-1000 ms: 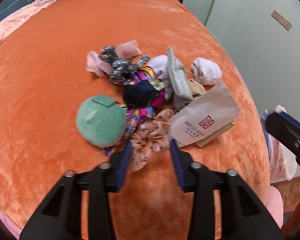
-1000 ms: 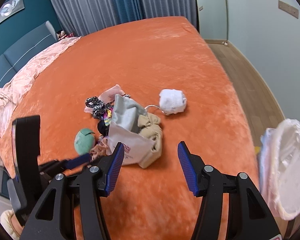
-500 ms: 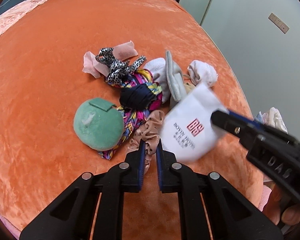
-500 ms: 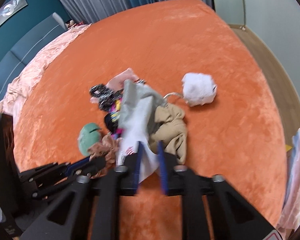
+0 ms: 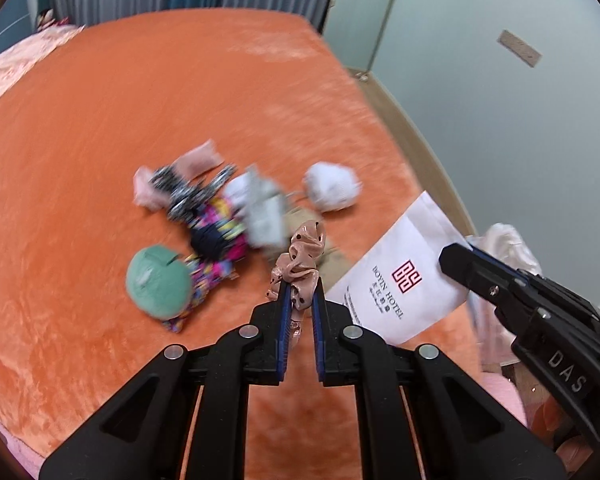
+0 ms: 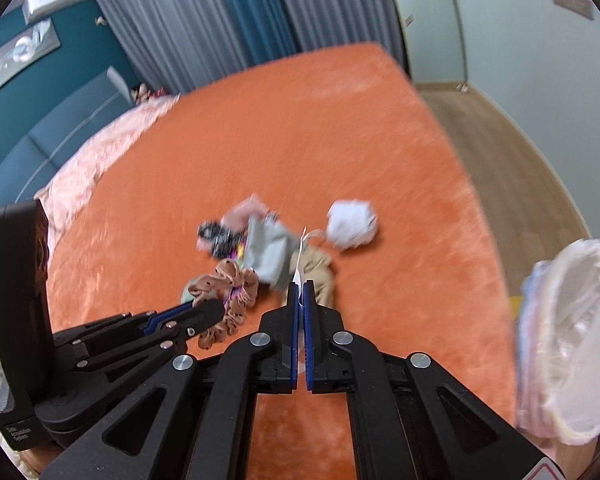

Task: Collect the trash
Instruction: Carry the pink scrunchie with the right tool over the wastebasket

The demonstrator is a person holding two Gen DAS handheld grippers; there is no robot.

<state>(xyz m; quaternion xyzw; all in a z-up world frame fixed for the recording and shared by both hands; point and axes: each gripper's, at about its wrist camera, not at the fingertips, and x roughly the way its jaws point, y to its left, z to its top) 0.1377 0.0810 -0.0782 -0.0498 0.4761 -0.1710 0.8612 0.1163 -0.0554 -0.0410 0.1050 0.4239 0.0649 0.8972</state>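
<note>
My left gripper [image 5: 299, 294] is shut on a pink dotted scrunchie [image 5: 302, 258] and holds it above the orange bed; it also shows in the right wrist view [image 6: 228, 288]. My right gripper [image 6: 300, 288] is shut on a white paper hotel bag [image 5: 406, 278], seen edge-on in its own view [image 6: 299, 270] and lifted off the bed. On the bed lie a green round pouch [image 5: 158, 286], a white crumpled ball [image 5: 332, 186], a grey pouch [image 5: 264, 214] and colourful hair ties [image 5: 216, 232].
A bin lined with a white plastic bag [image 6: 576, 332] stands off the bed's right edge. The orange bed [image 6: 300, 128] stretches back to grey-blue curtains [image 6: 228, 20]. A pink blanket [image 6: 100, 156] lies on the left. Wooden floor [image 6: 512, 160] runs along the right.
Both grippers have lifted and pulled back. The left one raised the scrunchie off the pile; the right one carried the paper bag up and to the right, clear of the pile.
</note>
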